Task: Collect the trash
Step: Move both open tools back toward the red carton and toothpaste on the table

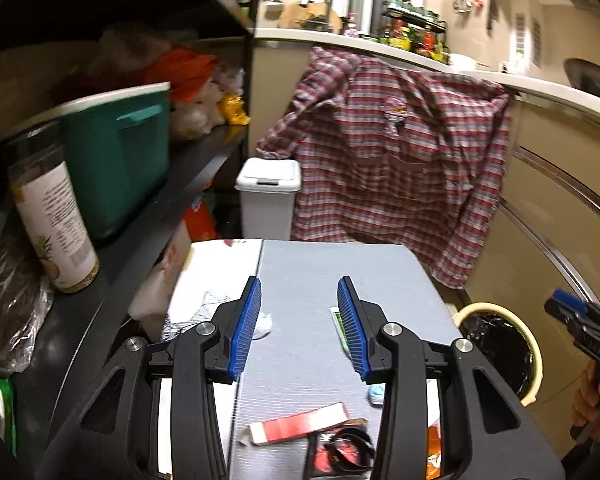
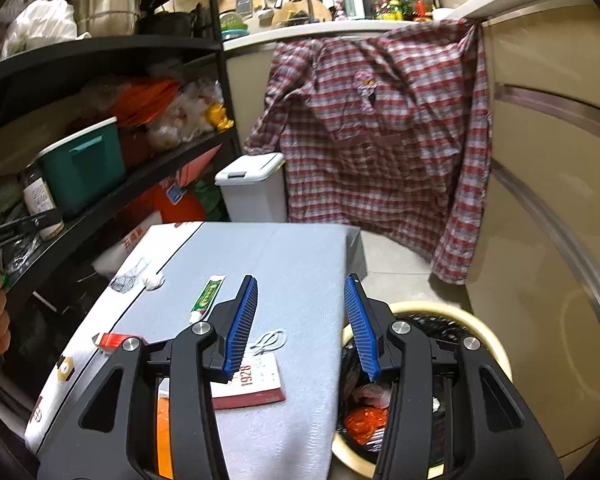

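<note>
So both claws are wide open and empty: my left claw point(image 1: 299, 320) hangs over the grey tabletop point(image 1: 320, 264), my right claw point(image 2: 301, 320) sits at the tabletop's right edge, partly above the cream-rimmed trash bin point(image 2: 496, 344), which already has an orange wrapper point(image 2: 362, 424) inside. Trash on the tabletop: toothpaste tube point(image 2: 208, 296), crumpled tissue point(image 2: 155, 280), red-and-white carton point(image 1: 300, 426), a 1928 card pack point(image 2: 256, 384), and a small blue-white scrap point(image 1: 376, 394), maybe a cap, too blurry.

Toothpaste tube point(image 2: 206, 298) lies flat beside crumpled tissue point(image 2: 154, 281).
</note>
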The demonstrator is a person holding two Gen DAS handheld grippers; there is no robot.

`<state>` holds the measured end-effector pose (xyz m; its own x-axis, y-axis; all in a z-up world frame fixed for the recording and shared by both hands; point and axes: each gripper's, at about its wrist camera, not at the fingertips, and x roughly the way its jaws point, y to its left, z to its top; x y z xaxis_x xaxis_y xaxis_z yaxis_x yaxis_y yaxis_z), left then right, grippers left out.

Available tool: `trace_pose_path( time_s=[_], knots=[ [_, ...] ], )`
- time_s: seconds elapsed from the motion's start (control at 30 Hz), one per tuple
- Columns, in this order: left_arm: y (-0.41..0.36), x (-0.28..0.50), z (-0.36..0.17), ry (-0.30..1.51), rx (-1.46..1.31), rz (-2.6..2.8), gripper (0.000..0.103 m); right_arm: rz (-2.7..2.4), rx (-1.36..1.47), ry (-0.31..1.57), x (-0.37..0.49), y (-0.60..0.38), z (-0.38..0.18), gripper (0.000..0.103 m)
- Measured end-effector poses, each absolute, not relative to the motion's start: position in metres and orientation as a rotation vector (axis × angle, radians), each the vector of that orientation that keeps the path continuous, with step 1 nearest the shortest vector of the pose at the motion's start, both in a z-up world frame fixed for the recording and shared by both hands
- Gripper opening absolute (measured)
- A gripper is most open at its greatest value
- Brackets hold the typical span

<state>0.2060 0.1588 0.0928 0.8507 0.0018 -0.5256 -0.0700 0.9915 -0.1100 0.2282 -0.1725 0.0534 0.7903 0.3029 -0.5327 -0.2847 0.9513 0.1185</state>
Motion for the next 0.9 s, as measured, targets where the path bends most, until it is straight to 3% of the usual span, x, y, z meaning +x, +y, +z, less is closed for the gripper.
trace_pose_path(
  time_s=[0.23, 0.73, 0.9],
  knots=[
    [0.182, 0.219, 0.074, 0.586, -0.153, 0.077, 0.035, 0.401, 0.043, 0.648, 0.24, -0.146, 0.032, 0.027],
    [0.189, 0.252, 0.038, 0.636, -0.141, 0.061, 0.035, 0.51, 0.03, 0.872, 0.289, -0.081, -0.039, 0.029],
    [0.191, 0.269, 0.017, 0.671, -0.13, 0.068, 0.035, 0.504, 0.033, 0.963, 0.305, -0.071, -0.06, 0.041]
  ],
)
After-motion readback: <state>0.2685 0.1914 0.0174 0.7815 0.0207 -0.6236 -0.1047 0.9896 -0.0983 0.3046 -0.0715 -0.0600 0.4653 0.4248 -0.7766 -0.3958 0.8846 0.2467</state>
